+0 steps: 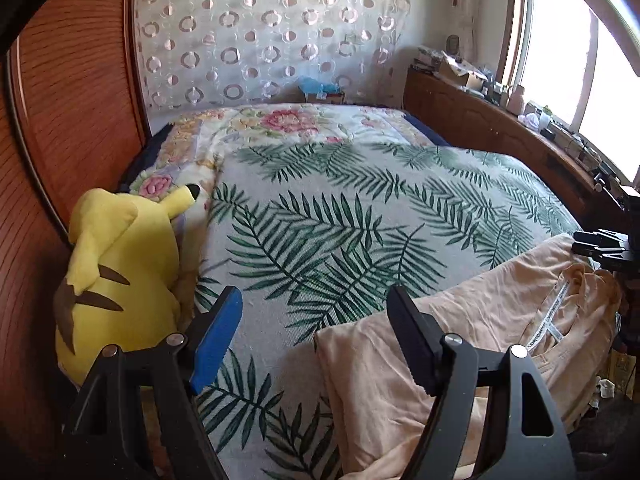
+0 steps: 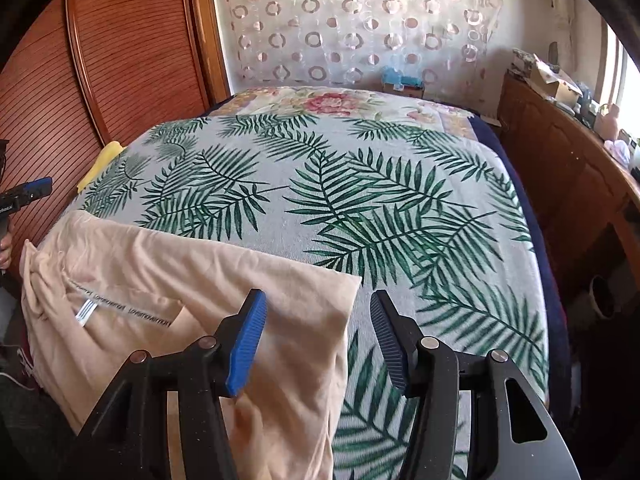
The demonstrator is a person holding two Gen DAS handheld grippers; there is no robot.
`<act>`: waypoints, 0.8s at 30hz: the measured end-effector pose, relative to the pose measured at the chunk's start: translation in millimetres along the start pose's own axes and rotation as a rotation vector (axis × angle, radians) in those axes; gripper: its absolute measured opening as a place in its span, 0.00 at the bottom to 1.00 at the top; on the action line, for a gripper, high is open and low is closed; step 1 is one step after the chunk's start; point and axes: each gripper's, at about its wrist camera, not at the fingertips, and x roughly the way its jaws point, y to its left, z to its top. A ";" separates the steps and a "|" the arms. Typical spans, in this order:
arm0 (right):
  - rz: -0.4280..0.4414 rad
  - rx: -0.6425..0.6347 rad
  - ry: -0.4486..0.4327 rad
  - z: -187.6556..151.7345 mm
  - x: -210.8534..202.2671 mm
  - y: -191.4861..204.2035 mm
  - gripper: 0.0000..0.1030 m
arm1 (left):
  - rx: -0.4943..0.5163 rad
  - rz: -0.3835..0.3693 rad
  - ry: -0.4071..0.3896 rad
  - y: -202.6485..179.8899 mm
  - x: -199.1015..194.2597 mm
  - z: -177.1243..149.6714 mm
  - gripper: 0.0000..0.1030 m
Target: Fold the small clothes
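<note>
A peach-coloured garment (image 1: 472, 320) lies on the near edge of the bed, its neck tape and label showing; it also shows in the right wrist view (image 2: 168, 288). My left gripper (image 1: 316, 320) is open and empty, held above the garment's left edge. My right gripper (image 2: 318, 326) is open and empty, held above the garment's right corner. The right gripper's tip (image 1: 596, 240) shows at the right edge of the left wrist view. The left gripper's tip (image 2: 28, 194) shows at the left edge of the right wrist view.
The bed carries a palm-leaf cover (image 1: 328, 216) and a floral blanket (image 1: 280, 120) behind it. A yellow plush toy (image 1: 116, 280) sits at the bed's left side against a wooden wardrobe (image 1: 72, 100). A cluttered wooden cabinet (image 2: 572, 184) runs along the right.
</note>
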 end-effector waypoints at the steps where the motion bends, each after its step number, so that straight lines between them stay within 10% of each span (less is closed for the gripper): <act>1: 0.002 0.000 0.009 0.5 3.1 -0.5 0.54 | -0.003 -0.006 0.015 -0.2 4.4 -1.1 0.73; 19: 0.004 -0.008 0.041 4.5 24.1 3.1 0.56 | -0.049 -0.069 0.137 -1.9 30.3 -26.2 0.51; 24: 0.025 -0.068 0.034 0.9 23.0 14.5 0.48 | -0.037 -0.134 0.158 -6.4 32.5 -22.6 0.26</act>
